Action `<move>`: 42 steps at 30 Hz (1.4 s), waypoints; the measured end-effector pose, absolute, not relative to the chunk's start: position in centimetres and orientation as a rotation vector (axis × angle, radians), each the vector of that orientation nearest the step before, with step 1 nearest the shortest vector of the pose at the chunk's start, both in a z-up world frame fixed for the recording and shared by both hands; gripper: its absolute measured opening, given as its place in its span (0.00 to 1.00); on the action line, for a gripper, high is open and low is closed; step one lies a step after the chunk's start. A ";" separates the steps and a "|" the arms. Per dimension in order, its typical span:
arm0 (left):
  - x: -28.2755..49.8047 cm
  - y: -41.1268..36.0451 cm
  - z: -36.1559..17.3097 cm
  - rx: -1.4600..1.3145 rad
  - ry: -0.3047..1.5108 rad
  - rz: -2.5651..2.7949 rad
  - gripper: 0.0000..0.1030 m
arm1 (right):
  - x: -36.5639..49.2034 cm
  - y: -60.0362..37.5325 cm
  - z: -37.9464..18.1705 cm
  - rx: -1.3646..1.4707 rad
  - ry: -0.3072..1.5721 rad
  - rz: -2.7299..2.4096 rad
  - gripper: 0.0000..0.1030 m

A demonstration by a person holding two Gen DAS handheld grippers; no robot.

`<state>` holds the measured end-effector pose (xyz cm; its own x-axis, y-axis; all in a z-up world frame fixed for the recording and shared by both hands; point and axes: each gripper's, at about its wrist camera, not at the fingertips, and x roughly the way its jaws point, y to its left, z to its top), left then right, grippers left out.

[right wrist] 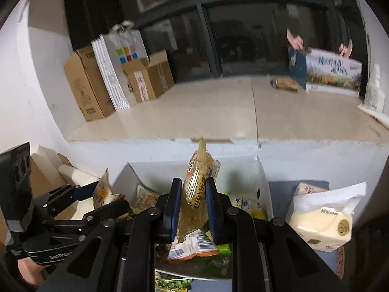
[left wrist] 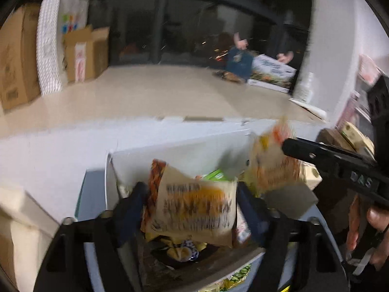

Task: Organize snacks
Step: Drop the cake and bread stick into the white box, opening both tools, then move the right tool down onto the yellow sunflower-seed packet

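While both grippers hold packets above the white box point(right wrist: 261, 170): two snacks lifted, none placed.
Right gripper point(right wrist: 193, 204) pinches yellow snack packet point(right wrist: 194, 194) upright, long axis vertical; left gripper point(left wrist: 192, 209) pinches beige snack packet point(left wrist: 194, 206) toward the box's left wall.

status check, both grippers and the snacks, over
Left gripper shut on a tan packet. Right gripper shut on a yellow packet. Both over the white box of snacks. Nothing blocking.
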<state>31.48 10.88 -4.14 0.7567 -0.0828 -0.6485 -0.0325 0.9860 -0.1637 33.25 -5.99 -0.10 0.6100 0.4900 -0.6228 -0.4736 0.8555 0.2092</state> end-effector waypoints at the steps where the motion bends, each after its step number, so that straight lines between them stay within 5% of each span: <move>1: 31.7 11.2 -4.5 -0.187 0.725 -0.015 1.00 | 33.5 -5.9 -0.4 0.016 0.730 0.537 0.67; 2: 31.7 11.4 -4.9 -0.197 0.728 -0.013 1.00 | 33.7 -6.0 -0.8 0.014 0.732 0.528 0.89; 3: 31.7 11.6 -5.3 -0.201 0.737 -0.005 1.00 | 33.6 -6.2 -1.0 0.021 0.727 0.535 1.00; 24: 22.4 9.7 -2.1 -0.186 0.587 -0.089 1.00 | 21.6 -13.6 1.1 0.064 0.534 0.698 1.00; 42: 7.1 5.6 -7.5 -0.268 0.612 -0.207 1.00 | 8.6 -20.0 -8.1 0.042 0.682 0.613 1.00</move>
